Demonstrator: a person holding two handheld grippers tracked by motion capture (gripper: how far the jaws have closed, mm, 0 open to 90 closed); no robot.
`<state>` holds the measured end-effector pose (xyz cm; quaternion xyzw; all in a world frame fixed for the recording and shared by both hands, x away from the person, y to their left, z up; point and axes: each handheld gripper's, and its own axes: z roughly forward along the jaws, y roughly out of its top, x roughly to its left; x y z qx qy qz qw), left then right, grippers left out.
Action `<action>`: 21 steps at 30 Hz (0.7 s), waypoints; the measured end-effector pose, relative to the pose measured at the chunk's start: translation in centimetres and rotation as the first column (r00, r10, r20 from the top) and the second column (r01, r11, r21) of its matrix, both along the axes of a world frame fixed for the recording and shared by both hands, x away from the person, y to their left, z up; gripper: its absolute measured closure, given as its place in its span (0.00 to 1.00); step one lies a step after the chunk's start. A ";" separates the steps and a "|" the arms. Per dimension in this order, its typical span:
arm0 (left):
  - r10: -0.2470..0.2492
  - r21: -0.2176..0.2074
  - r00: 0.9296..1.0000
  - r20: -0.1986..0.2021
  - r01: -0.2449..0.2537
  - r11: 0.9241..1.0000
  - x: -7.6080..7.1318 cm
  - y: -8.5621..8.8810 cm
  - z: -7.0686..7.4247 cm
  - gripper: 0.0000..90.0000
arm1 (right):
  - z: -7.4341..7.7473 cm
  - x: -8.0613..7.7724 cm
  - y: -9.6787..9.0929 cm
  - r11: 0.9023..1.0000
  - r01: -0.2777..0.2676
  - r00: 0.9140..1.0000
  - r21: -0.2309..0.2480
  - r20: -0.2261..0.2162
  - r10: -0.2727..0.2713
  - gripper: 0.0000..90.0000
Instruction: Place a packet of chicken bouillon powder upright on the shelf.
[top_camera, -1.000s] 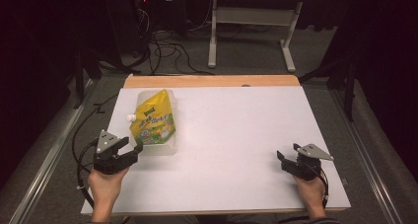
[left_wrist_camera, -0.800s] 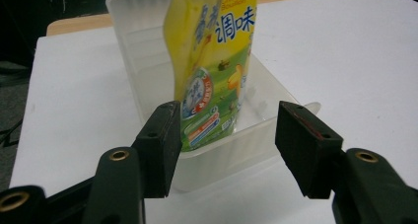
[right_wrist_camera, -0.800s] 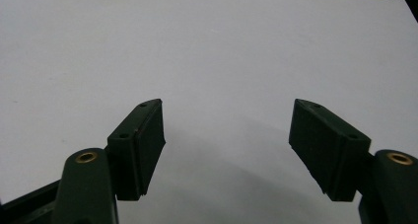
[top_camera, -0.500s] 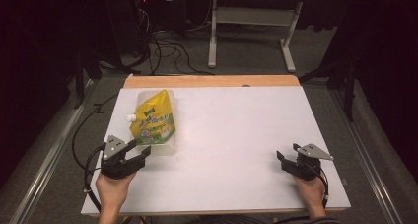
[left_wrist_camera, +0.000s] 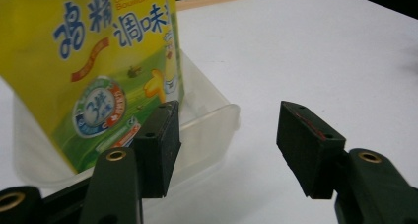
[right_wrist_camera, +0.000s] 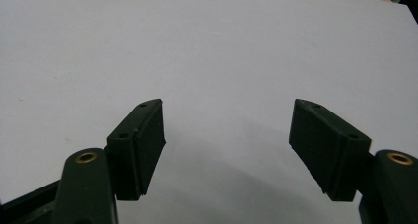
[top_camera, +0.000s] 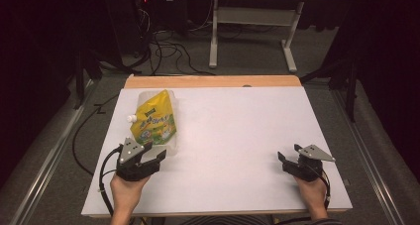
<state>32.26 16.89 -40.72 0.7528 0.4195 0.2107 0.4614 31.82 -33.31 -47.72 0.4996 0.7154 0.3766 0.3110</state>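
Observation:
A yellow and green seasoning pouch (top_camera: 154, 120) with a white spout lies in a clear plastic tub (top_camera: 168, 146) on the left of the white table (top_camera: 233, 136). My left gripper (top_camera: 154, 155) stands open just in front of the tub's near end. In the left gripper view the pouch (left_wrist_camera: 98, 61) fills the upper left, and the tub's rim (left_wrist_camera: 217, 120) lies just beyond my left gripper (left_wrist_camera: 229, 135), whose left jaw overlaps the tub. My right gripper (top_camera: 288, 158) rests open at the right front of the table; the right gripper (right_wrist_camera: 226, 135) holds nothing, with bare table between its jaws.
A wooden strip (top_camera: 213, 81) runs along the table's far edge. Beyond it stand a grey frame leg (top_camera: 214, 36) and loose cables (top_camera: 163, 46) on the floor. Metal rails (top_camera: 49, 155) run along both sides of the table.
My left gripper has shifted right along the front of the tub, from its near left corner toward its near end. The right gripper has stayed put.

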 end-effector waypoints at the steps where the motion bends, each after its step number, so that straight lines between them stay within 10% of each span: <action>1: -0.006 -0.006 1.000 0.001 0.006 1.000 0.0 -0.3 -0.1 0.47 | 0.0 0.0 0.0 1.000 -0.001 1.000 -0.002 0.000 0.001 0.33; 21: -0.131 0.022 0.991 -0.028 0.132 0.991 1.8 -6.2 -2.3 0.47 | 0.0 0.1 0.0 1.000 -0.001 1.000 -0.015 -0.004 0.001 0.33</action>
